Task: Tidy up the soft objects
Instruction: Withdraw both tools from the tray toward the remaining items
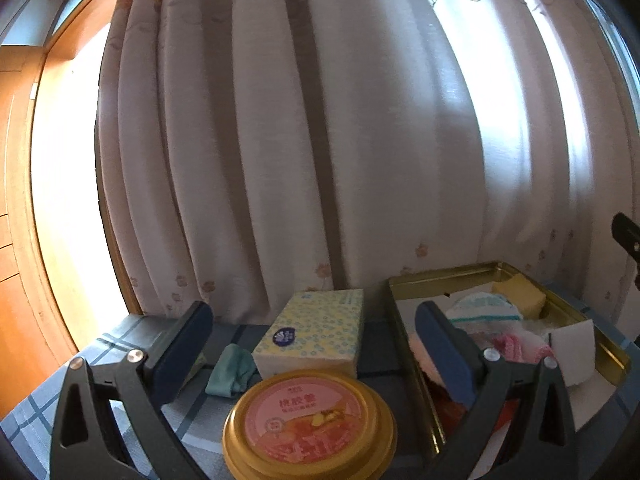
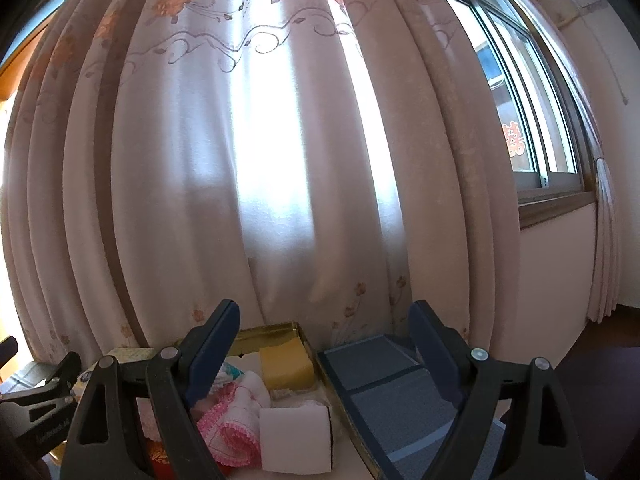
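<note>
My left gripper (image 1: pixel 312 308) is open and hovers over the blue plaid tablecloth (image 1: pixel 36 412), touching nothing. Ahead of it lie a dotted tissue pack (image 1: pixel 316 340), a crumpled teal cloth (image 1: pixel 232 368) and a round gold tin with a pink lid (image 1: pixel 308 424). To the right, a gold metal tray (image 1: pixel 448 276) holds a yellow sponge (image 1: pixel 520 296), a white-and-teal cloth (image 1: pixel 484 308), a pink knitted cloth (image 1: pixel 516 344) and a white foam block (image 1: pixel 572 344). My right gripper (image 2: pixel 324 306) is open and empty above the tray's (image 2: pixel 280 328) right side, over the yellow sponge (image 2: pixel 286 368), pink cloth (image 2: pixel 232 436) and foam block (image 2: pixel 296 436).
A long flowered curtain (image 1: pixel 320 140) hangs close behind the table. A wooden door (image 1: pixel 16 240) stands at the left. A window (image 2: pixel 528 112) and pale wall are at the right. Bare tablecloth (image 2: pixel 388 396) lies right of the tray.
</note>
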A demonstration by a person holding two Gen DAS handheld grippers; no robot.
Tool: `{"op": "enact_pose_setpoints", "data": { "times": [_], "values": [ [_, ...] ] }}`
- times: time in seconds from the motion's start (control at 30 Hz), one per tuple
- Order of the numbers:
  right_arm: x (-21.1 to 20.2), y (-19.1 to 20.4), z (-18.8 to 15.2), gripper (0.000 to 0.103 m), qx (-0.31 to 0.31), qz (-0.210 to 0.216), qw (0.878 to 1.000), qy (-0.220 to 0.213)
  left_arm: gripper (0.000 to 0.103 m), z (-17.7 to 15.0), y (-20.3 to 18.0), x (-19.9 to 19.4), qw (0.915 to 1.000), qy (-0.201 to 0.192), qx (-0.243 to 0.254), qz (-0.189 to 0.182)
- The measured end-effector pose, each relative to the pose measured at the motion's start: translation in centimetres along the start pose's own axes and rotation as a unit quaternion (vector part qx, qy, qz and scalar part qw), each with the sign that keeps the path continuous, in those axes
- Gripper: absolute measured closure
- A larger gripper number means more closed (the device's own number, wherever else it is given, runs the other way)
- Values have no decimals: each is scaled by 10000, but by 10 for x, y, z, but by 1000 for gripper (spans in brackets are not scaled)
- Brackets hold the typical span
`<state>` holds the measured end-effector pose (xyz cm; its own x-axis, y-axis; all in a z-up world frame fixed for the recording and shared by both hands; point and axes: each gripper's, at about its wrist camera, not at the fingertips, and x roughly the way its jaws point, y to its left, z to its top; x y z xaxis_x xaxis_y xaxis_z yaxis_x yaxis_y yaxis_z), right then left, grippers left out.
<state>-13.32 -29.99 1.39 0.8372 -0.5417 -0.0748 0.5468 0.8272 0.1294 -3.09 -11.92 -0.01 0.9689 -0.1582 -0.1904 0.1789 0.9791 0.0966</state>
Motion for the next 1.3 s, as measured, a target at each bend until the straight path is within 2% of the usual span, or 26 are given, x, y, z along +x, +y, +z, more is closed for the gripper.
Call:
{"op": "enact_pose_setpoints", "data": {
  "times": [0.4, 0.7, 1.0, 1.13, 1.3],
  "values": [
    [-9, 6, 0, 15, -115, -171, 9997, -156, 0, -5, 7, -7, 9989, 188, -253, -355],
    [-12, 2, -2, 15, 154, -137, 9998, -10, 0, -7, -3, -15, 9967, 183, -73, -782],
    [-23, 25, -6, 15, 41, -6, 9999, 126, 0, -9, 13, -13, 9963, 291, -295, -747],
    [-30, 37, -8, 15, -13, 94, 9999, 98, 0, -11, 20, -13, 9969, 303, -312, -662],
    [-29, 52, -11, 15, -20, 237, 9993, 286, 0, -13, 36, -13, 9977, 305, -329, -504]
  ]
}}
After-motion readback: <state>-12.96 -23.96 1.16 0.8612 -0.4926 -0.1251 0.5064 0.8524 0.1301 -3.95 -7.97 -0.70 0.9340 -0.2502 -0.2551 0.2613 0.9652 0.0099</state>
